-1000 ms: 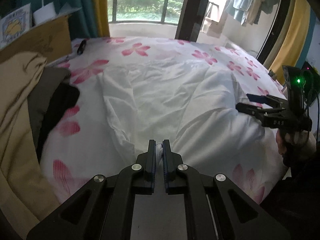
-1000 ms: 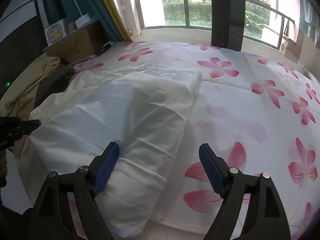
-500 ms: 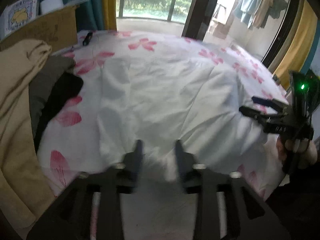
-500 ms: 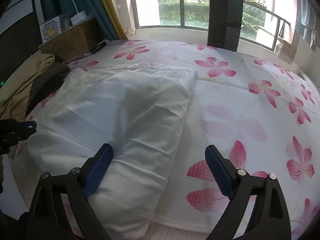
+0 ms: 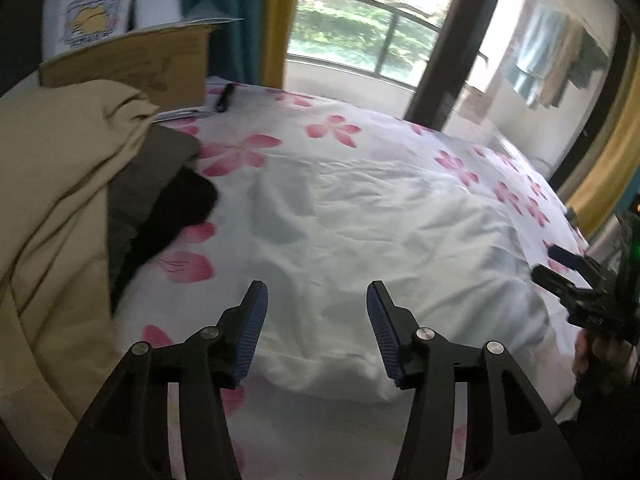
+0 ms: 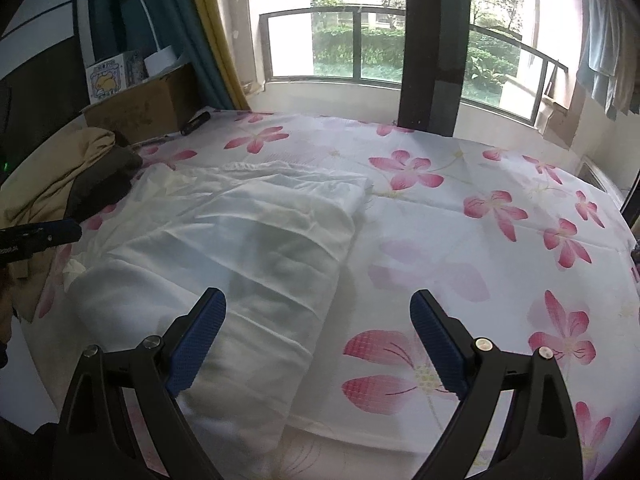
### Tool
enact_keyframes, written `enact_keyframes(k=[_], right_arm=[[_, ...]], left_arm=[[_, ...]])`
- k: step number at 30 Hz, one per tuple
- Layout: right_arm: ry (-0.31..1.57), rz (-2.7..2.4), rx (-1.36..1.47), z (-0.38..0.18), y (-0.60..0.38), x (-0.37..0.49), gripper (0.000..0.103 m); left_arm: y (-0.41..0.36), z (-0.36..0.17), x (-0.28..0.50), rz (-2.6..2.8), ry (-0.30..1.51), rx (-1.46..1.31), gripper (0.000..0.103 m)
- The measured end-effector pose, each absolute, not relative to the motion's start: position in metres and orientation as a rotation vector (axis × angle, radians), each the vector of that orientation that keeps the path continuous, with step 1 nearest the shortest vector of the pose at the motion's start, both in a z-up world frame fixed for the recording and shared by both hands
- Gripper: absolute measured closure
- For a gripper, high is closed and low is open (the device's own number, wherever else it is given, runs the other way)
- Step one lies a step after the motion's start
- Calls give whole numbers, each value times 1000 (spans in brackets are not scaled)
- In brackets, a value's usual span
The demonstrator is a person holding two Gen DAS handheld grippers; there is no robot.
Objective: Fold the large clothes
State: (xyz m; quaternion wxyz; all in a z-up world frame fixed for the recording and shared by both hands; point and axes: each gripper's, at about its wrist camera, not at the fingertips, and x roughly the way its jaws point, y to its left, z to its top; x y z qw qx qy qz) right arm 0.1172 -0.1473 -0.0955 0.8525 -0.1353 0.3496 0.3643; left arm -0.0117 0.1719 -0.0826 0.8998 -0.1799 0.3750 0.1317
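Observation:
A large white garment (image 5: pixel 360 232) (image 6: pixel 248 248) lies folded and flat on a bed with a pink-flower sheet (image 6: pixel 500 208). My left gripper (image 5: pixel 316 304) hovers just above the garment's near edge; its jaws are opening and nothing is between them. My right gripper (image 6: pixel 316 316) stands open over the garment's right edge and the sheet, holding nothing. The right gripper (image 5: pixel 568 268) also shows at the right edge of the left wrist view, held by a hand. The left gripper's tip (image 6: pixel 52 232) shows at the left edge of the right wrist view.
A pile of beige (image 5: pixel 60 184), grey and black clothes (image 5: pixel 176 208) lies at the bed's left side. A cardboard box (image 5: pixel 132 64) and a dark pen-like object (image 5: pixel 224 98) sit at the far left corner. Windows with a railing (image 6: pixel 360 44) are beyond the bed; clothes hang at far right.
My left gripper let go of the white fabric it pinched, opened and drew back from the edge. My right gripper widened slightly and rose a little.

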Motion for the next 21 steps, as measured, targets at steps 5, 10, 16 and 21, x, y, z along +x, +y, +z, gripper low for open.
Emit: enact_keyframes(k=[5,10,16,21], right_arm=[[740,752,-270,-95,-153,123,10],[749,736,-262,-95,-157,128,10],[759,721,-240,-95,-162,134,10],[765,721,-234,-96,-163,137,10]], left_arm=[[191,-99,-11,333,802,-401,42],[198,-119,-4,286,843,-465,34],[188,-121,13,109,849,-562,24],[177,-123,29,34,841,-608,19]])
